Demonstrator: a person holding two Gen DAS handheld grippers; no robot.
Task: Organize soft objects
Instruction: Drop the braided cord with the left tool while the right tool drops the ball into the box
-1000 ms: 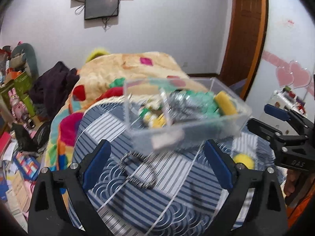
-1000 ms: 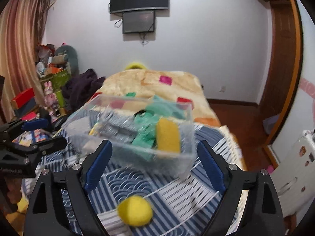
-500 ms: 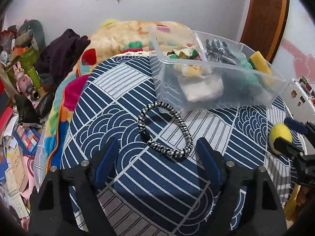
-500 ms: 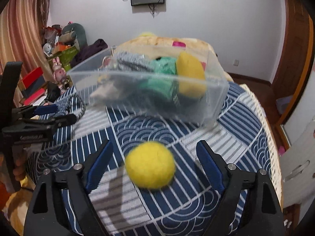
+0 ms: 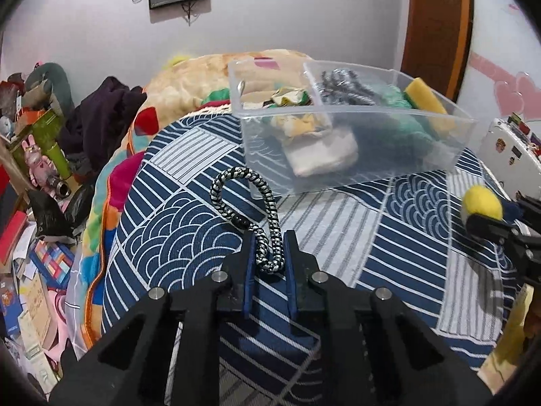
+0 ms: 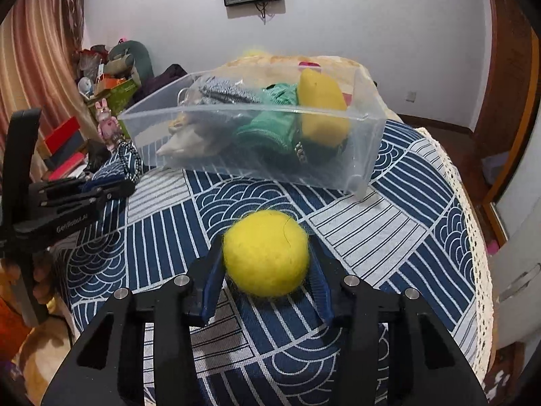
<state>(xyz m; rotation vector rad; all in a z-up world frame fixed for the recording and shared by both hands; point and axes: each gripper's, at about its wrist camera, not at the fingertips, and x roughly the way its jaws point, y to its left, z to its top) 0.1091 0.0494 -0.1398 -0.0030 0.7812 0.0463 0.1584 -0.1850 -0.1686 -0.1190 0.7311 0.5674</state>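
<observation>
The left hand-held gripper (image 5: 268, 253) is clenched on the near end of a black-and-white braided cord loop (image 5: 248, 203). The loop is pinched flat between the blue pads, and its free end arches up and away from the gripper toward the clear plastic bin (image 5: 351, 169). Its long axis runs almost straight ahead from the jaws, leaning slightly left. The right hand-held gripper (image 6: 267, 264) grips a fuzzy yellow ball (image 6: 266, 252), which bulges out above and in front of the pads.

Both carried things have the same target, and it lies forward of both grippers on the blue-and-white patterned cloth (image 5: 389, 237) covering what looks like a bed. From the left gripper the bin sits ahead and to the right; from the right gripper it sits ahead and slightly left, with its long side facing the camera. A divider splits the bin. The left section holds pale cloth items, and the right one holds a dark braided bundle (image 5: 345, 84), a green knit piece (image 6: 274, 128) and a yellow sponge (image 6: 321, 105).

The cord's free end is already near the bin's near wall, so the left gripper seems the closer of the two. Each gripper would likely need to rise above the rim before letting go, since the bin's walls stand between the grippers and its inside.
</observation>
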